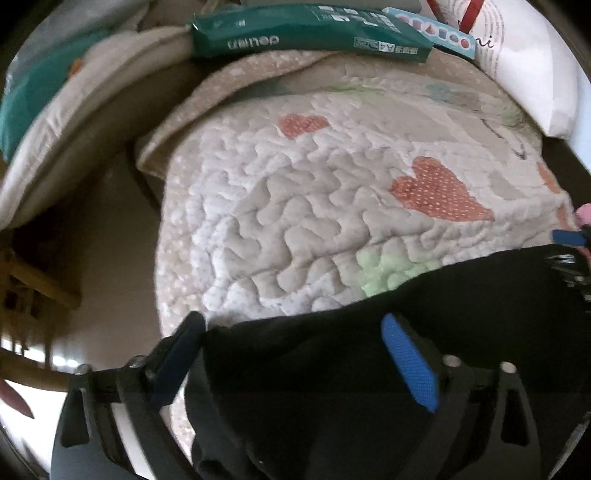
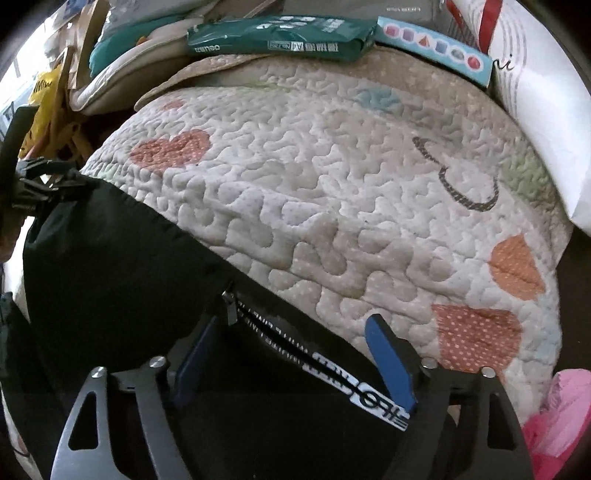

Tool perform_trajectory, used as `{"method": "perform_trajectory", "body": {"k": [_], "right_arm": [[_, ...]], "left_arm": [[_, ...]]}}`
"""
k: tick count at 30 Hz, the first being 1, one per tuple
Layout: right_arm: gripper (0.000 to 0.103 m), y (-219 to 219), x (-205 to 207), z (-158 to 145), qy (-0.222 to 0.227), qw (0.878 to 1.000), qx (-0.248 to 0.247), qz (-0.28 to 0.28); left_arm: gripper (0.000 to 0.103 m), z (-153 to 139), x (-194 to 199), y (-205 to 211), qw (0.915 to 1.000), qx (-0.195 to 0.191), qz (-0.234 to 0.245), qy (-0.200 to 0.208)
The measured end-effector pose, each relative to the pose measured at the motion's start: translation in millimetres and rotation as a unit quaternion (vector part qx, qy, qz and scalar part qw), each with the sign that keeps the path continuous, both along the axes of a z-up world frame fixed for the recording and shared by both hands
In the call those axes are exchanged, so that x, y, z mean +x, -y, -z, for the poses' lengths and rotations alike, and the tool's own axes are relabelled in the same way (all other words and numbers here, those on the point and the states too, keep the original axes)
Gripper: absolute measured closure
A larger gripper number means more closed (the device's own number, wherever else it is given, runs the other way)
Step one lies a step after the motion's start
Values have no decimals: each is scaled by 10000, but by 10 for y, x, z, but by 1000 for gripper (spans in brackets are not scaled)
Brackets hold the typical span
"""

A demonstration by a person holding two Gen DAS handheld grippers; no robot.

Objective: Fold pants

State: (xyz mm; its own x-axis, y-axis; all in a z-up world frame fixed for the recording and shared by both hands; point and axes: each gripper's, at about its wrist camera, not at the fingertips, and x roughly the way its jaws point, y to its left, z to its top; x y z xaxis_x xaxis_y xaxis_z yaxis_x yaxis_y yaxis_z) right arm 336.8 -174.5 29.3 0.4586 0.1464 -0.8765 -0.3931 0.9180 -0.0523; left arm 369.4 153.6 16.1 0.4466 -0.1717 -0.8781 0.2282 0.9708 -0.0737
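Note:
Black pants point(image 1: 332, 369) lie on a quilted blanket point(image 1: 295, 206) with heart patches, at its near edge. My left gripper point(image 1: 291, 332) is open, its blue pads astride the left end of the pants. The right gripper shows at the far right of the left wrist view point(image 1: 570, 243). In the right wrist view the pants point(image 2: 110, 266) stretch to the left, with a zip and a white printed band point(image 2: 362, 395). My right gripper point(image 2: 291, 332) is open over that zip area. The left gripper shows at the far left there point(image 2: 40, 181).
A green paper pack point(image 1: 306, 37) and a light blue box point(image 1: 436, 33) lie at the blanket's far edge. A white bag point(image 2: 546, 110) stands at the right. Pink cloth point(image 2: 561, 417) lies at the near right. Cushions and bags point(image 2: 122, 66) pile at the far left.

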Motion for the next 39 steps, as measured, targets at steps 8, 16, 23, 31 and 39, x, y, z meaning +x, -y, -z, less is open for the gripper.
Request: {"method": "perform_trajectory", "body": {"k": [8, 16, 23, 31, 39], "right_arm": [[70, -49, 21, 15, -295, 9986, 412, -135], [90, -19, -221, -241, -163, 9986, 492, 70], [91, -33, -678, -630, 138, 9979, 589, 211], [91, -123, -1556, -801, 159, 9980, 574, 190], [91, -276, -2416, -362, -388, 9982, 455, 54]], "left_arm": [[90, -197, -168, 93, 9993, 125, 259, 241], [91, -620, -532, 114, 9966, 174, 182, 782], [91, -984, -1074, 25, 9924, 187, 180, 1205], [90, -1028, -2018, -91, 9896, 283, 336, 1369], [86, -674, -2761, 23, 9837, 1183, 852, 1052]]}}
